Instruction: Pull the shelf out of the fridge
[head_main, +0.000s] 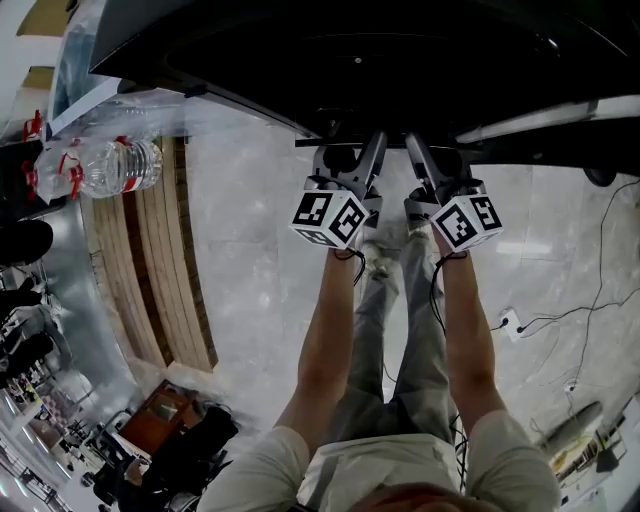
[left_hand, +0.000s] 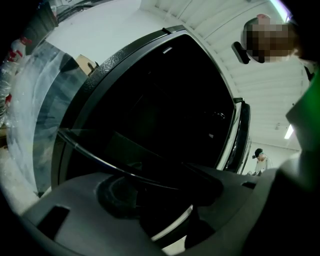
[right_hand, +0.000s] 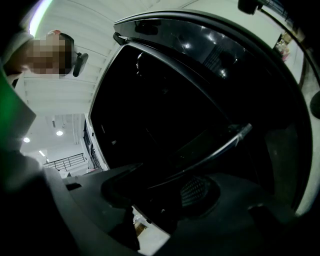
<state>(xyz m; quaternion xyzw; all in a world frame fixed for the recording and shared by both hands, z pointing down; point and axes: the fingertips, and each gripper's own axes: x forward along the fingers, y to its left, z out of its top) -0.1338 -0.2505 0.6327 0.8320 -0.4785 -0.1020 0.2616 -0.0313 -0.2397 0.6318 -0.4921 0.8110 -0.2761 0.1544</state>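
Note:
The fridge (head_main: 330, 50) is a dark mass across the top of the head view. Both grippers reach up to the front edge of its shelf (head_main: 392, 138). My left gripper (head_main: 350, 148) and my right gripper (head_main: 428, 148) stand side by side, close together. In the left gripper view the thin glass shelf edge (left_hand: 100, 156) runs slantwise between the jaws of the left gripper (left_hand: 165, 200). In the right gripper view the same shelf edge (right_hand: 220, 147) passes between the jaws of the right gripper (right_hand: 160, 200). Each gripper looks shut on the shelf edge. The fridge's inside is black and shows nothing.
Plastic water bottles (head_main: 115, 165) lie at the left beside a wooden slatted panel (head_main: 165, 270). Cables (head_main: 590, 300) and a socket block (head_main: 507, 322) lie on the grey floor at the right. A person (left_hand: 260, 160) stands far off beyond the fridge.

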